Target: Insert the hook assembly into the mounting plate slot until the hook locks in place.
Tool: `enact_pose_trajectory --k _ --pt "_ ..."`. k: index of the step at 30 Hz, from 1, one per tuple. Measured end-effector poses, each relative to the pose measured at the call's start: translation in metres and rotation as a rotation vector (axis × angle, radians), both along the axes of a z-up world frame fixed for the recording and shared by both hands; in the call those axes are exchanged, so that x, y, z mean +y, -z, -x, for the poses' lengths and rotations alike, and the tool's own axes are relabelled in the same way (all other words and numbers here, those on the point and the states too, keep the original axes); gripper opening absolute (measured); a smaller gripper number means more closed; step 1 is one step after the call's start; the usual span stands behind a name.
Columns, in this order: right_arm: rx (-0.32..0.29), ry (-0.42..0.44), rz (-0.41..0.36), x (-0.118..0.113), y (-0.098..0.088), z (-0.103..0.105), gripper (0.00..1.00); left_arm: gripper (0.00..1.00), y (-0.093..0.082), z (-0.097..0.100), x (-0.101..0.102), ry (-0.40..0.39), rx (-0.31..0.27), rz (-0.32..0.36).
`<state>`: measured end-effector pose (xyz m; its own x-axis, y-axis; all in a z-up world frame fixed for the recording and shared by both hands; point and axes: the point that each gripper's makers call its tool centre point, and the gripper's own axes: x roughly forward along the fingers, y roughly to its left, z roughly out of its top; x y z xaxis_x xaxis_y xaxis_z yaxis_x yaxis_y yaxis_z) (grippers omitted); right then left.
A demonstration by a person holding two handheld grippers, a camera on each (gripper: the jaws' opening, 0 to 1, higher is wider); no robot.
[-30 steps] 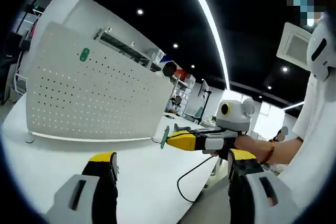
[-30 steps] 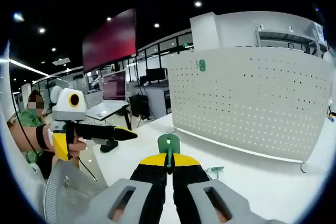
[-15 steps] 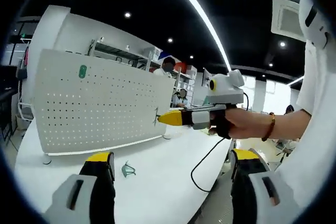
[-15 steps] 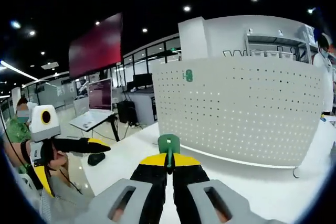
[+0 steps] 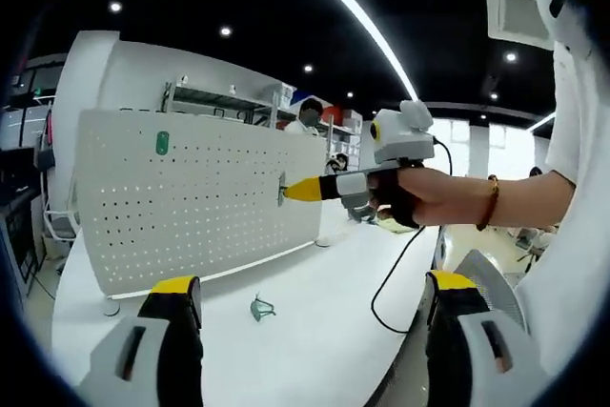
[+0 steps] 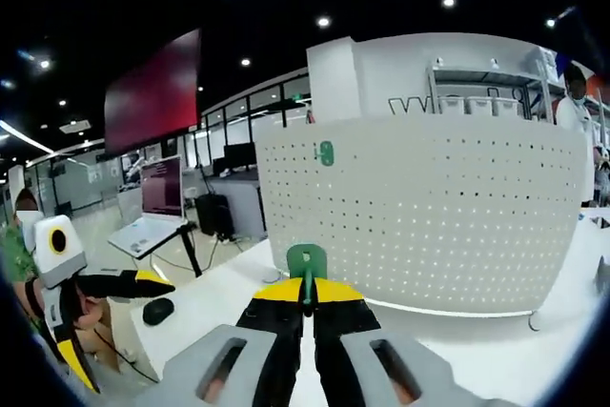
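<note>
A white pegboard (image 5: 195, 197) stands along the bench's (image 5: 315, 331) far edge with one green hook (image 5: 162, 143) mounted near its top corner. A second green hook (image 6: 306, 264) is clamped in the right gripper (image 6: 306, 304). A third (image 5: 261, 308) lies mid-bench. The left gripper (image 5: 305, 331) spreads wide, empty.

White perforated pegboard panel (image 5: 191, 197) stands upright on the white table (image 5: 315, 331). Small green oval tag (image 5: 162, 143) sits high on the pegboard's face. Green hook piece (image 5: 260, 308) lies on the table just in front of the pegboard. Right gripper (image 5: 284, 190), yellow-tipped, held by a hand (image 5: 405, 199), jaws pressed together on a small green part at the pegboard's face. Left gripper (image 5: 310, 331) jaws wide apart, nothing between them.
</note>
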<state>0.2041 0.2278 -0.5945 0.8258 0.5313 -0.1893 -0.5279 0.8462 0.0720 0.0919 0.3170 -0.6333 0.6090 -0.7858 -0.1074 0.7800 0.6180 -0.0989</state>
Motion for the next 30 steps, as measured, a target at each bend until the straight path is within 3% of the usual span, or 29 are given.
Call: enact_pose_trajectory --k 22,30 --pt "-0.035 0.107 -0.005 0.009 -0.021 -0.038 0.01 1.0 -0.001 -0.012 0.01 -0.002 -0.055 -0.026" --pt "-0.051 0.123 -0.011 0.017 -0.031 -0.052 0.01 1.0 0.004 -0.013 0.013 0.01 -0.043 -0.016"
